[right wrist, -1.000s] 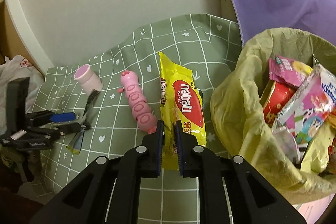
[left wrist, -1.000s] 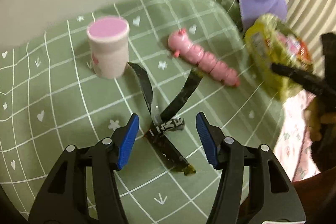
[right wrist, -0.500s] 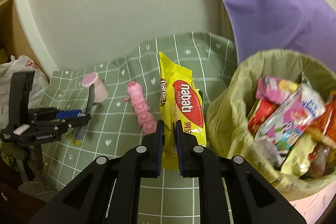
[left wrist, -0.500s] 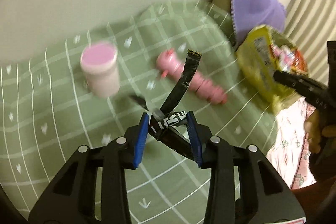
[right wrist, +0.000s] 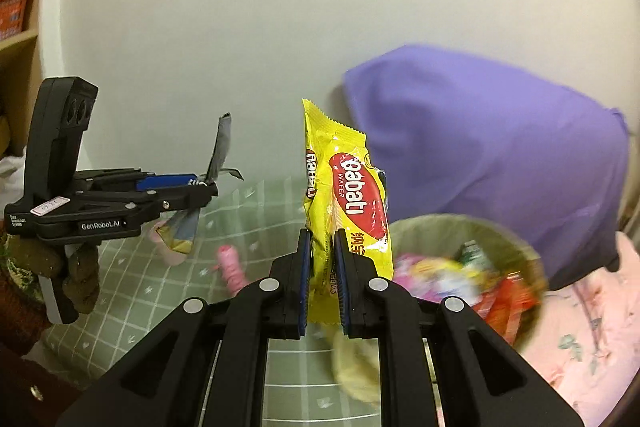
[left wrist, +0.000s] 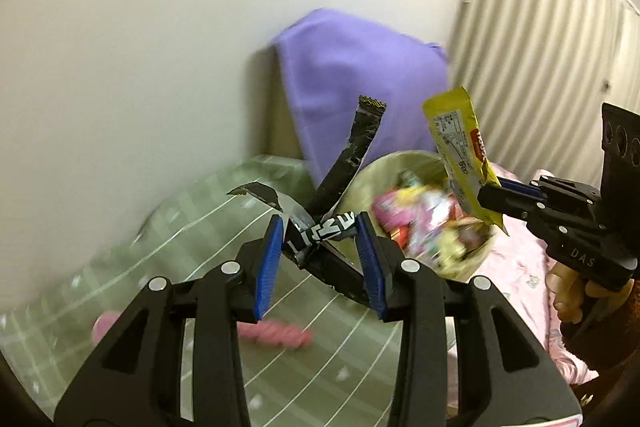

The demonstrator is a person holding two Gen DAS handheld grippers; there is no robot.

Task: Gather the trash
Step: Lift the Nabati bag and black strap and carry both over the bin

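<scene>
Both grippers are loaded up right now. The left gripper (left wrist: 320, 251) has its blue pads clamped on a torn black wrapper (left wrist: 340, 187). It's pinched at the crumpled middle, so the long strips stick up and out past the fingers instead of flopping down. From the right wrist view the left gripper (right wrist: 208, 187) shows out on the left with the wrapper (right wrist: 218, 157) poking up from its tip.

The right gripper (right wrist: 322, 267) is clenched on a yellow wafer pack (right wrist: 344, 195), gripped low along one edge, so most of the pack stands upright above the jaws. My guess is the upright hold makes it easy to just let go over the opening. In the left view the right gripper (left wrist: 500, 201) has the pack (left wrist: 460, 155) hanging right by the bin's far right rim.

The bin (right wrist: 440, 227) sits on the right, lined with a pale yellow-green bag, just in front of a purple cloth (right wrist: 500, 155). It's already pretty full: pink, red and yellow packaging heaped inside, too blurred to read any of it. Same bin (left wrist: 400, 163) in the left view, just beyond the black wrapper.

On the green checked mat (right wrist: 120, 287) to the left there's a pink caterpillar toy (right wrist: 232, 267) lying loose, near the bin but not in it. Looks like a toy, not trash, so probably staying put.

Both pieces are up off the mat and close to the bin, neither dropped yet. The mounded contents might let a light wrapper slide back off.
</scene>
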